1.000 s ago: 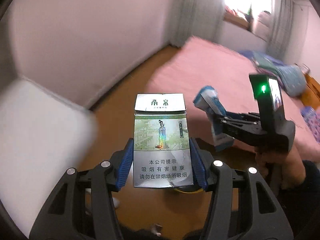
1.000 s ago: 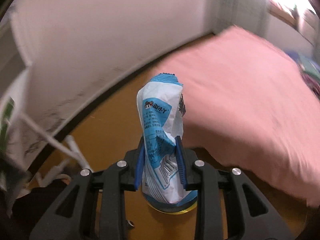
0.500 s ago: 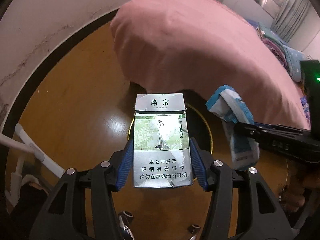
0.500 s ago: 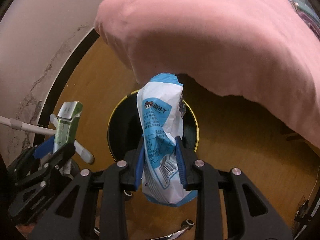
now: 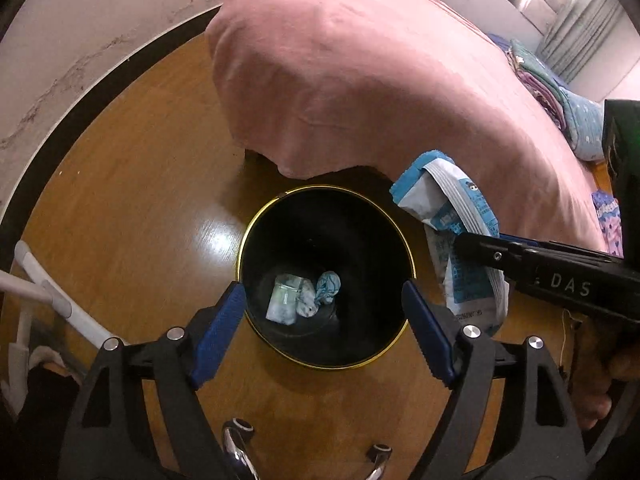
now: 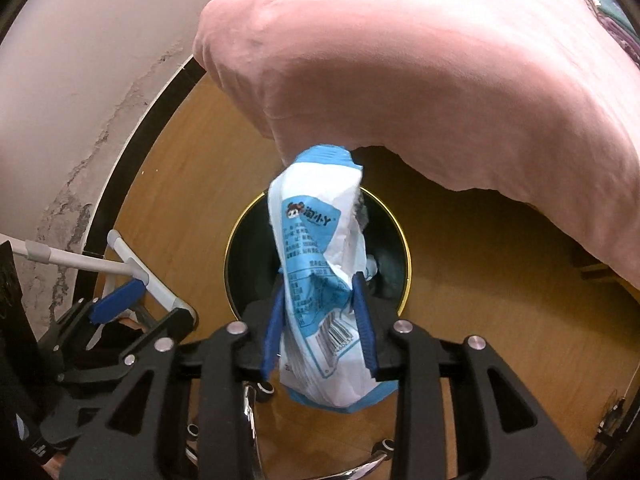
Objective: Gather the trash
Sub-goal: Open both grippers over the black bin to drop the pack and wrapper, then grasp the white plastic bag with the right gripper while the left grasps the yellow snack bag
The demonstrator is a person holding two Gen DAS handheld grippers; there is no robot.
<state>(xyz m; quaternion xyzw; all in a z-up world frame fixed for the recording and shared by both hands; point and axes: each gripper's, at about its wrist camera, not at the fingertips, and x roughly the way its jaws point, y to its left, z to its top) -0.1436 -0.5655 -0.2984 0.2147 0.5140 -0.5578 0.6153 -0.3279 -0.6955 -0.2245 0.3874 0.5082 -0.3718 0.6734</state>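
Note:
A black trash bin with a gold rim stands on the wooden floor. My left gripper is open and empty right above it. A cigarette pack lies at the bin's bottom beside crumpled wrappers. My right gripper is shut on a blue and white snack wrapper, held above the bin. The wrapper also shows in the left wrist view, at the bin's right edge.
A bed with a pink cover overhangs just behind the bin. A white wall with a black skirting is at the left. White tube legs stand at the lower left. Chrome chair feet show below.
My left gripper has opened and the cigarette pack has dropped into the bin. Both grippers tilted down over the bin. The right gripper kept hold of the wrapper.

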